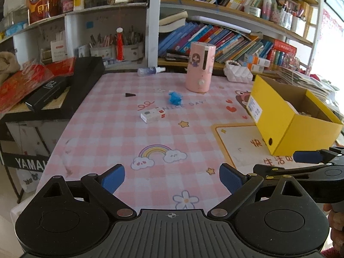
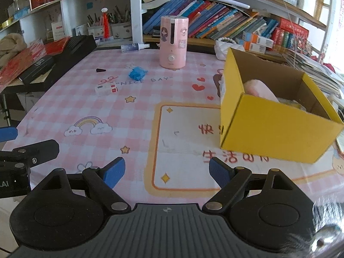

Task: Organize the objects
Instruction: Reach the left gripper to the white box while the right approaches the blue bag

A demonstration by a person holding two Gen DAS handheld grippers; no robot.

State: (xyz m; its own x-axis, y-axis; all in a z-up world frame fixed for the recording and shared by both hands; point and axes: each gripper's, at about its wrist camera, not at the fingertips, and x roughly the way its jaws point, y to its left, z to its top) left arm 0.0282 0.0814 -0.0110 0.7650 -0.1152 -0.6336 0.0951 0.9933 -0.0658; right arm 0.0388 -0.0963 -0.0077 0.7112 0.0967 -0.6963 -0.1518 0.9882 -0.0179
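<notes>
We hold both claws spread and empty above the near edge of the worktop (image 1: 103,129): the left claw (image 1: 172,179) over the rainbow print, the right claw (image 2: 166,172) over the cream panel. The yellow box (image 2: 273,129) stands open to the right, something pink inside. Farther off lie a small white carton (image 1: 153,115), a crumpled blue object (image 1: 175,98) and a black wedge (image 1: 130,94), with the pink humidifier (image 1: 200,67) beyond.

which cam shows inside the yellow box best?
Right wrist: the yellow box opens toward the camera, showing a pink item inside. Left wrist sees the box more side-on; its contents barely show.
</notes>
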